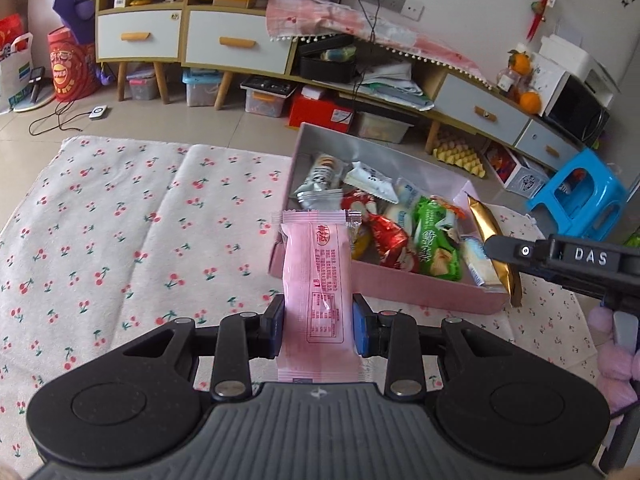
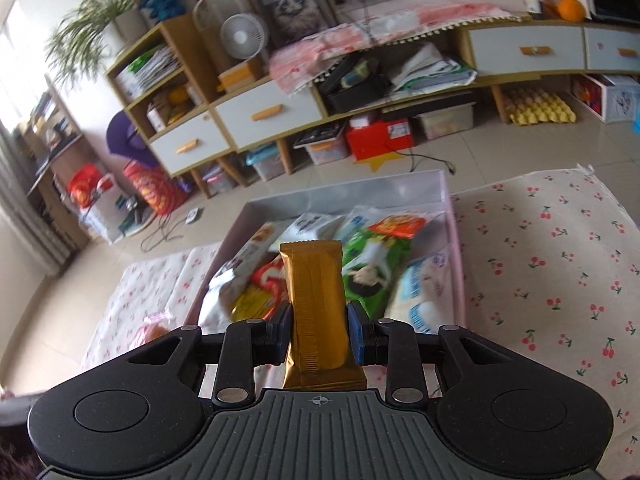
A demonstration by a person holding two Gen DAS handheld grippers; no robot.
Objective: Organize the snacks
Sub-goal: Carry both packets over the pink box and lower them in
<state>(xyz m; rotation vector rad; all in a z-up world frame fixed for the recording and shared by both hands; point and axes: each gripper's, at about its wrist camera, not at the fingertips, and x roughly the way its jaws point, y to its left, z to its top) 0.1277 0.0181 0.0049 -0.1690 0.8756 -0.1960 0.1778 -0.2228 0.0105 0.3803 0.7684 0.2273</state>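
Observation:
My left gripper [image 1: 319,328] is shut on a pink snack packet [image 1: 314,280] that stands upright between its blue pads, just short of the near left corner of the pink box [image 1: 384,280]. The box holds several wrapped snacks, among them a green packet [image 1: 436,240] and a red one [image 1: 390,236]. My right gripper [image 2: 319,334] is shut on a gold snack bar [image 2: 316,300], held over the near end of the same box [image 2: 456,232]. In the left wrist view the right gripper [image 1: 496,246] comes in from the right with the gold bar [image 1: 496,248] above the box's right end.
The box lies on a white cloth with a cherry print [image 1: 120,232] spread on the floor. Behind it are low cabinets with drawers [image 1: 236,40], storage bins [image 1: 264,98], a red box [image 1: 320,110] and a blue plastic stool [image 1: 580,196]. A pink fluffy thing [image 1: 616,356] lies at the right edge.

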